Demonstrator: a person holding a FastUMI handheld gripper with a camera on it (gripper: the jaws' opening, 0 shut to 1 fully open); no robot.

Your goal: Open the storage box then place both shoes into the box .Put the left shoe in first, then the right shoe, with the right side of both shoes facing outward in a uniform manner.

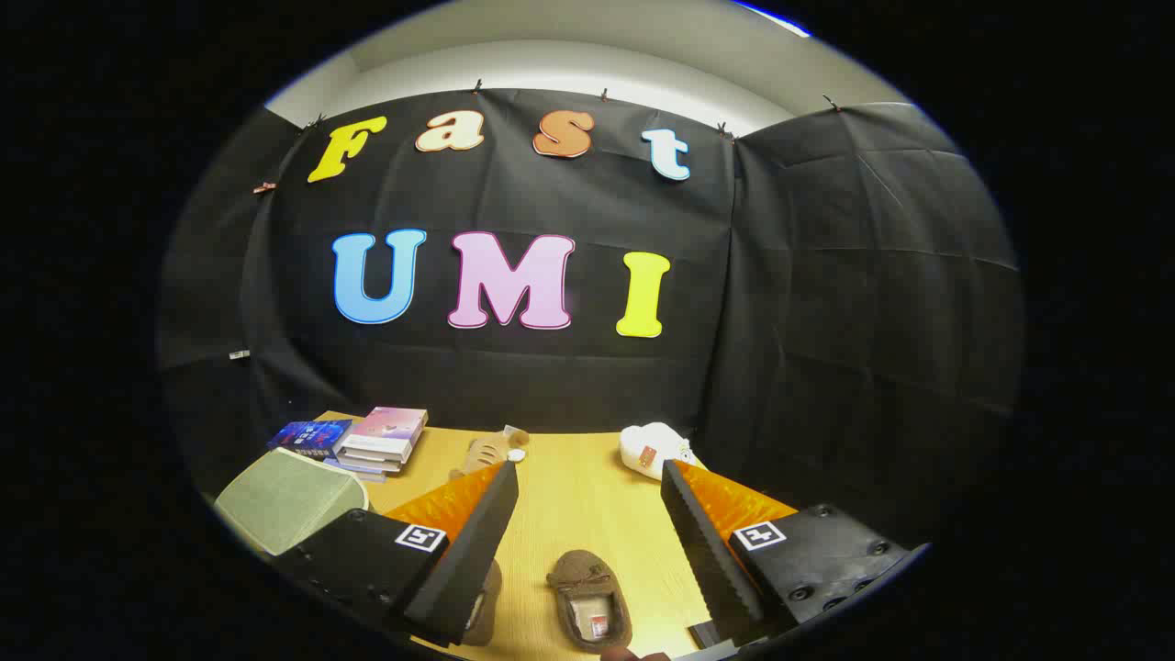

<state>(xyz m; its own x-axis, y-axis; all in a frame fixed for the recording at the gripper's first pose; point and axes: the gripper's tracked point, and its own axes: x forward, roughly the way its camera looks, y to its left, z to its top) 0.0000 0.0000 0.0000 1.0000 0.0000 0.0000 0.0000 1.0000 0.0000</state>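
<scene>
The storage box (285,496), a pale green fabric-looking case with its lid down, sits on the bench (578,496) at the near left, just beyond your left finger and beside a stack of books (381,439). It looks closed, so you are at the very first step: opening it. Nothing has gone into it yet, by the look of things.

Your gripper (587,542) hangs above the bench with its fingers (477,532) spread wide and holding nothing. Between them, near to you, lies one brown slipper-style shoe (590,599), opening upward, with a small bow on the toe, which points away from you. A second brown shoe (485,601) shows only as a sliver behind the left finger; which of the two is the left shoe cannot be told from here.

Your next move, as I judge it, is to swing left toward the box and find the edge of its lid. The lid looks soft and rounded, so you will likely need to narrow the fingers and catch a lip or seam rather than press down on top.

Farther off, a tan plush toy (491,448) and a white plush toy (654,450) rest near the back wall; leave them alone.
</scene>
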